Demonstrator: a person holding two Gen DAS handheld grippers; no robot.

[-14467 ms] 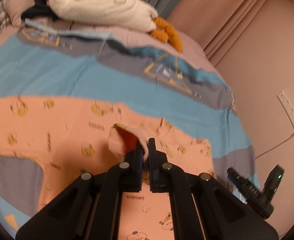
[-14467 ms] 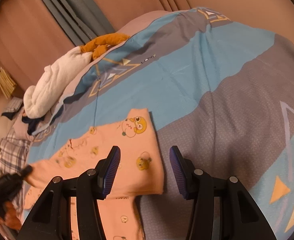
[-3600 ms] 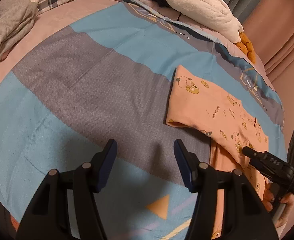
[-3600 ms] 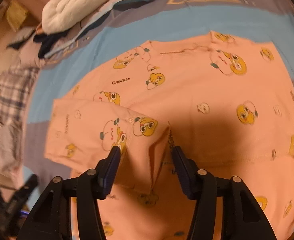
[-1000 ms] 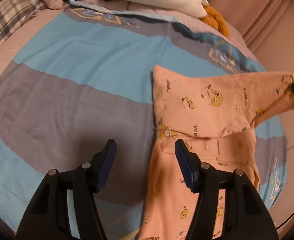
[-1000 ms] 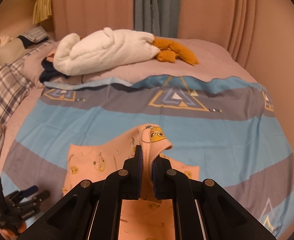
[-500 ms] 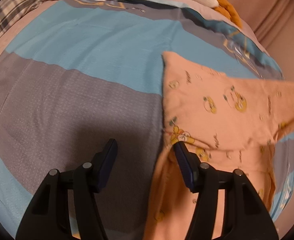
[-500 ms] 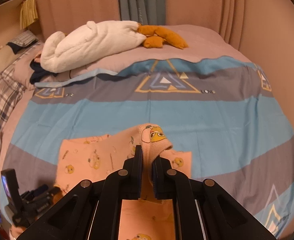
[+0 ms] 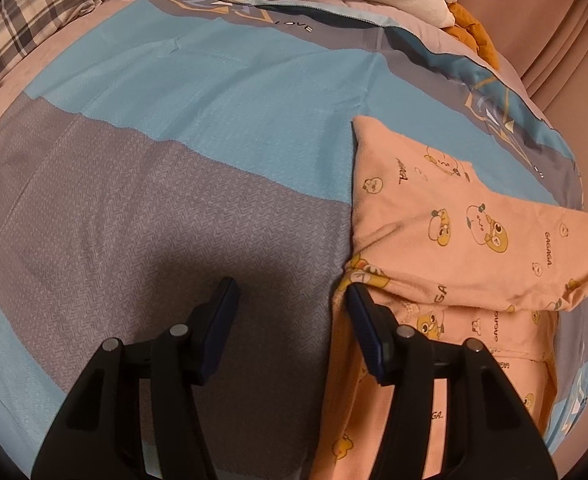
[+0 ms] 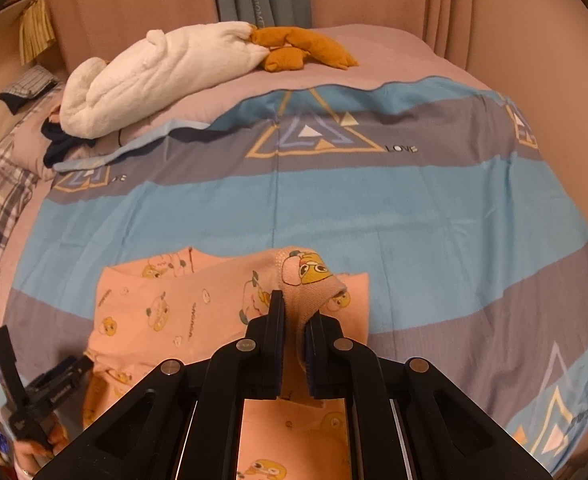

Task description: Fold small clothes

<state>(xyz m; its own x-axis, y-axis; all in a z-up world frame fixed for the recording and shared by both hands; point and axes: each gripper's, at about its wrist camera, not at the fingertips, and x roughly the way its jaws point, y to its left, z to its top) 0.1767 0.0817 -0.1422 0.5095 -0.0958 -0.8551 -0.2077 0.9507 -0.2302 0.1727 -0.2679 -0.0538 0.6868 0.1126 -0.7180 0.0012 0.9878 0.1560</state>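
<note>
Item: peach garment (image 9: 446, 236), on my bed's striped cover (image 9: 197, 128), partly folded. My right gripper (image 10: 294, 312): jaws pinching a sleeve cuff (image 10: 310, 276), raised above the garment. My left gripper (image 9: 289, 300): jaws spread, at the garment's left edge.

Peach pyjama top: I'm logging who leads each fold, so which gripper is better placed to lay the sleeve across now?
Right. The right gripper is shut on the sleeve cuff of the peach pyjama top, held lifted. The left gripper is open beside the top's edge, holding nothing.
</note>
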